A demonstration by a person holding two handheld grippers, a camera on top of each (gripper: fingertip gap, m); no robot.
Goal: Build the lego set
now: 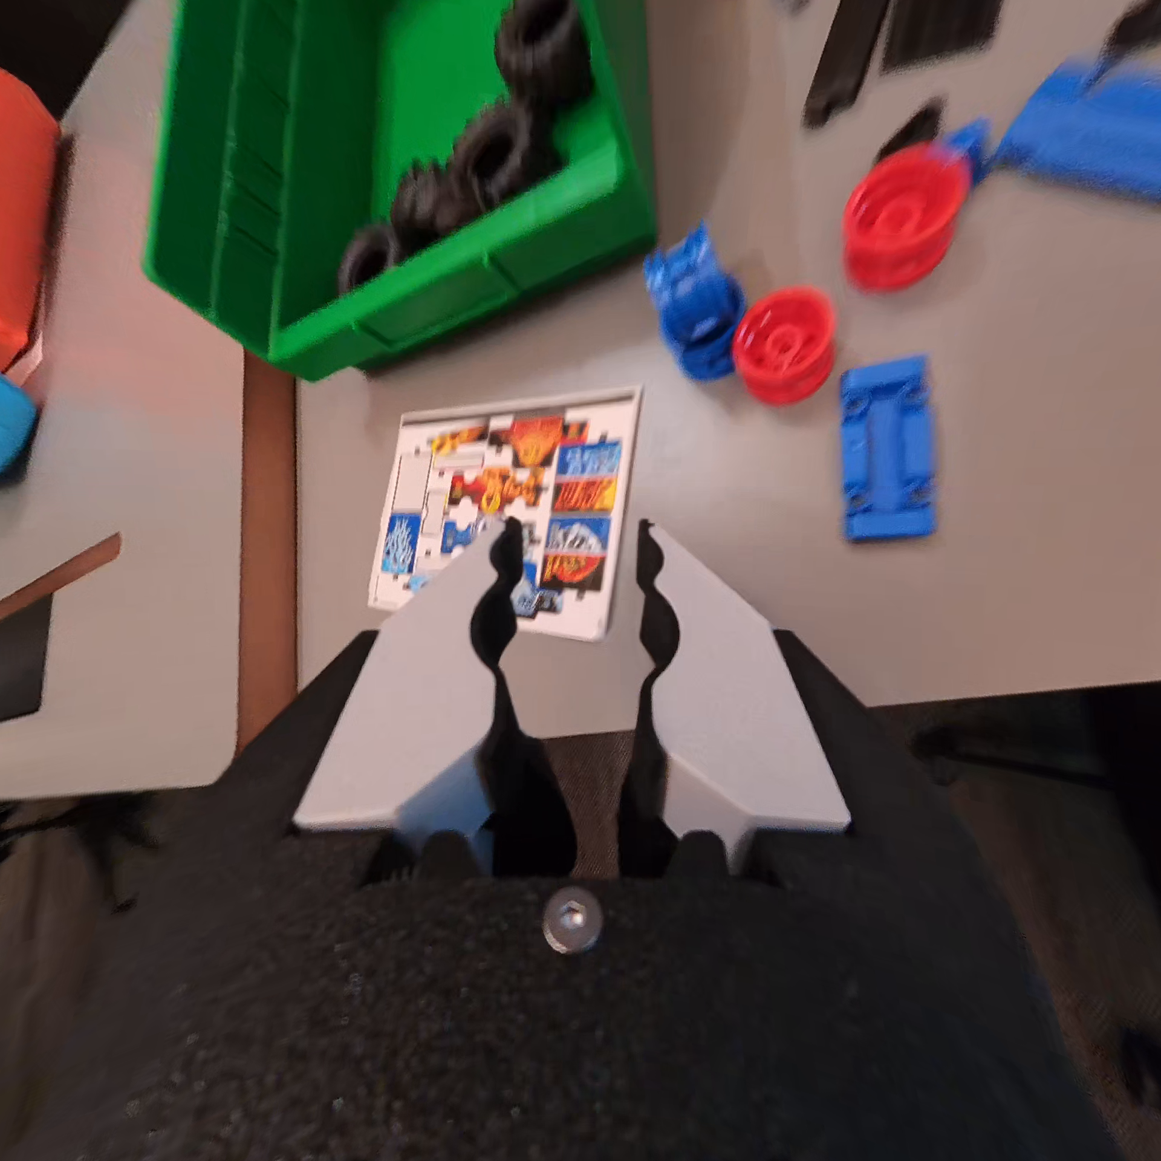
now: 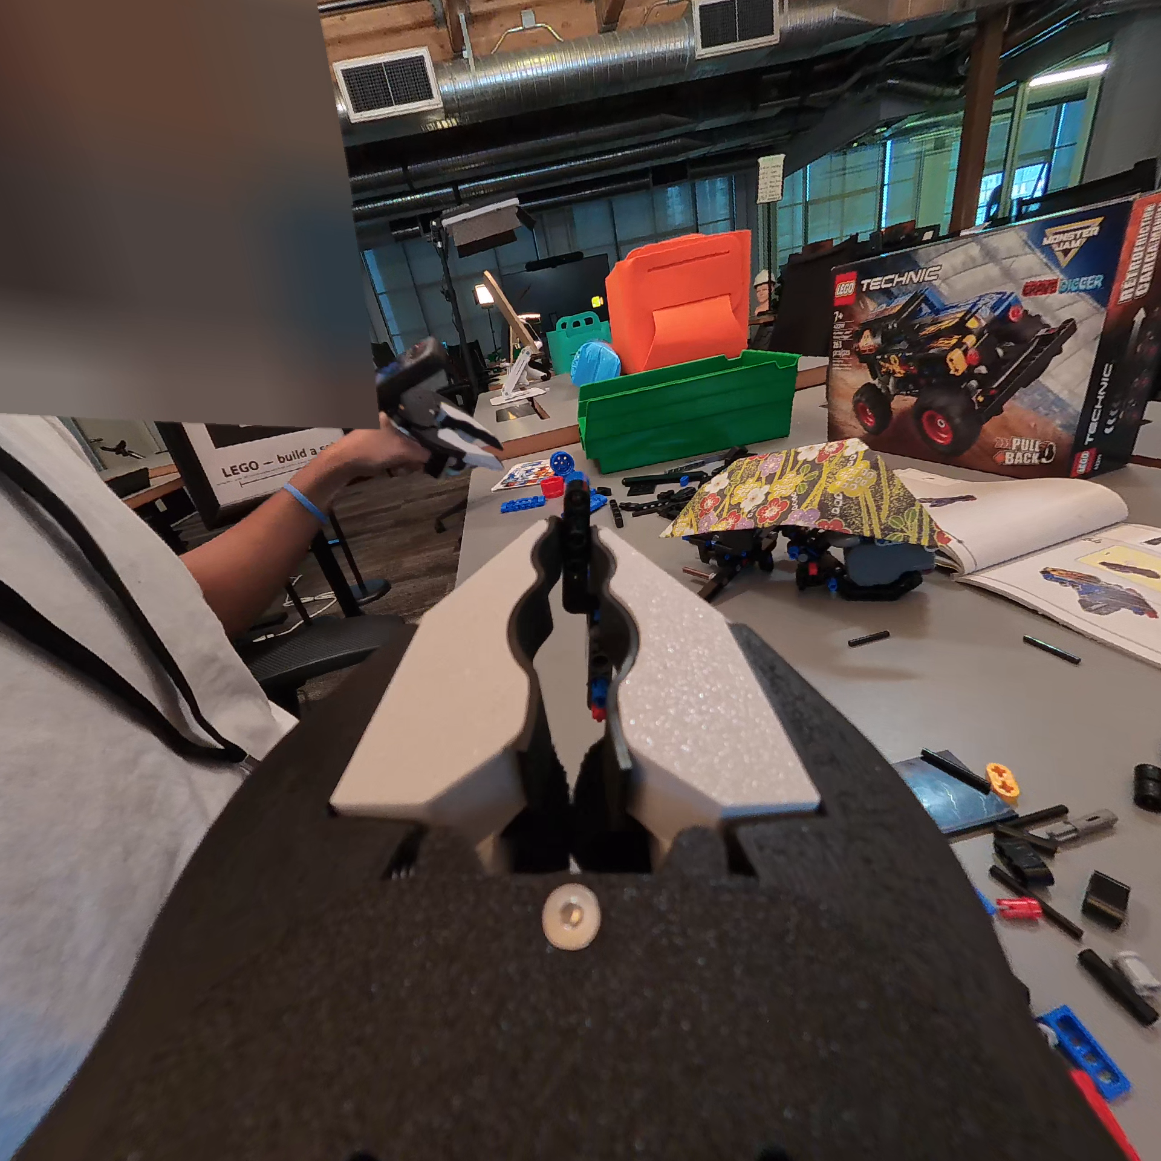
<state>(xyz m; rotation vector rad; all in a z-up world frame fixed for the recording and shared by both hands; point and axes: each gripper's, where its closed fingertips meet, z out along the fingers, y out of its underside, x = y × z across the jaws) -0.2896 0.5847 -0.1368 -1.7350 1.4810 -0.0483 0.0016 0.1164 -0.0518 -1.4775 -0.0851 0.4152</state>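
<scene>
1. Your black lego beam [image 2: 575, 553], with blue and red pins, stands upright.
2. Your half-built chassis [image 2: 817, 559] lies on the table under patterned paper.
3. Two red wheel hubs [image 1: 785, 342] lie beside blue pieces [image 1: 887, 449].

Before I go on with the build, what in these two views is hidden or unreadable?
- Partly built truck: right wrist view, top covered by floral paper.
- Black piece in the right gripper: fingers hide its lower end.
- Tires in the green bin: left wrist view, blurred, count unclear.
- Sticker sheet: left gripper covers its near edge.

glossy plastic bin [image 1: 264, 188], matt grey table [image 1: 754, 597]
</scene>
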